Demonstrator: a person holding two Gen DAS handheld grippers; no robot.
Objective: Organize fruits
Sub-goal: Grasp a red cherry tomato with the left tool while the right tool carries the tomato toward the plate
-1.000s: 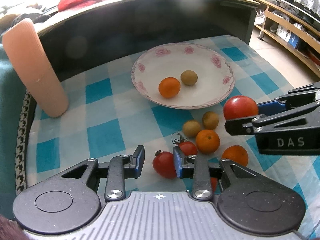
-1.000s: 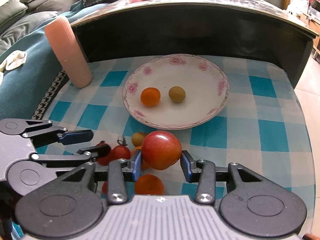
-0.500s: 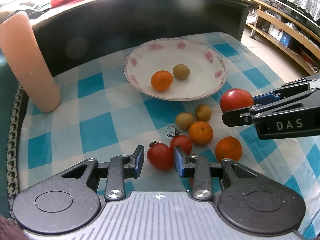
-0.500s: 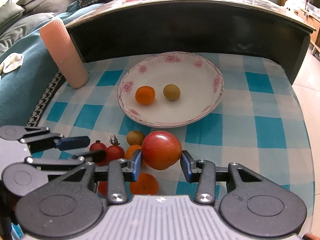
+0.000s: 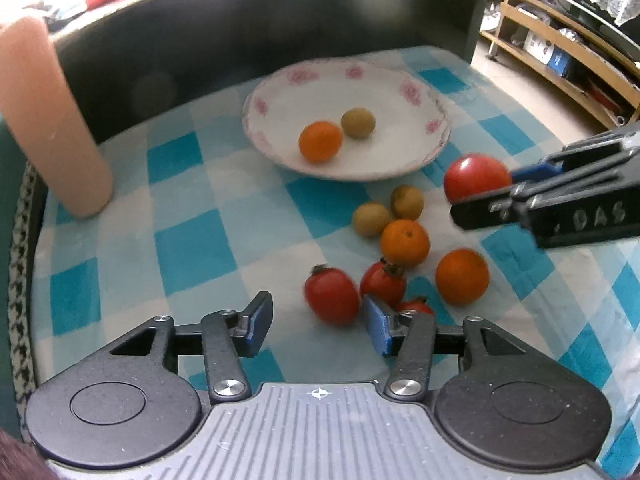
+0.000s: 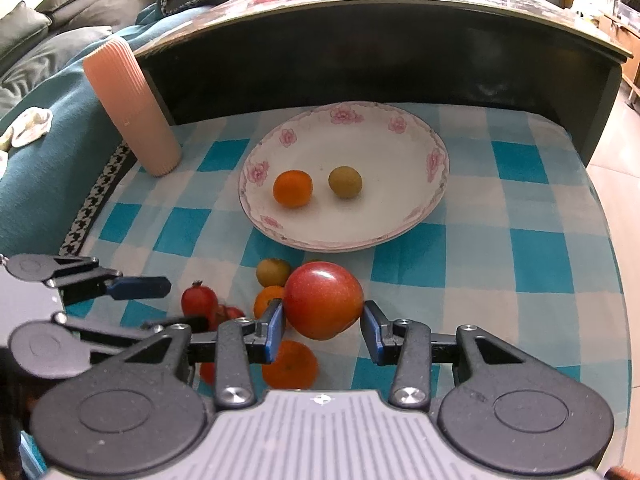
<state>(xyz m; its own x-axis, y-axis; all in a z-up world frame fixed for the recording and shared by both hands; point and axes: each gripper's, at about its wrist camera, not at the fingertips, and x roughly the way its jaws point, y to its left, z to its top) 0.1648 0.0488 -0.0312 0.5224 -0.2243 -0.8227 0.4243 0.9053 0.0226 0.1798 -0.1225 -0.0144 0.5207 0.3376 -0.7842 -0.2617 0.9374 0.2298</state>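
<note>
While my right gripper (image 6: pixel 323 326) pinches the smooth, soft big tomato (image 6: pixel 323 305) at its middle, my left gripper (image 5: pixel 316 322), its fingers just spread and empty, faces a squashy small tomato (image 5: pixel 331 294).

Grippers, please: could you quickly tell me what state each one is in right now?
Left gripper: open, jaws just widened, small red tomato loose between them.
Right gripper: shut on the large red tomato, held off the cloth.

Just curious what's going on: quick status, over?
Right tool clamped on big tomato. Left tool just opened wider, small tomato loose between. Plate path clear.
</note>
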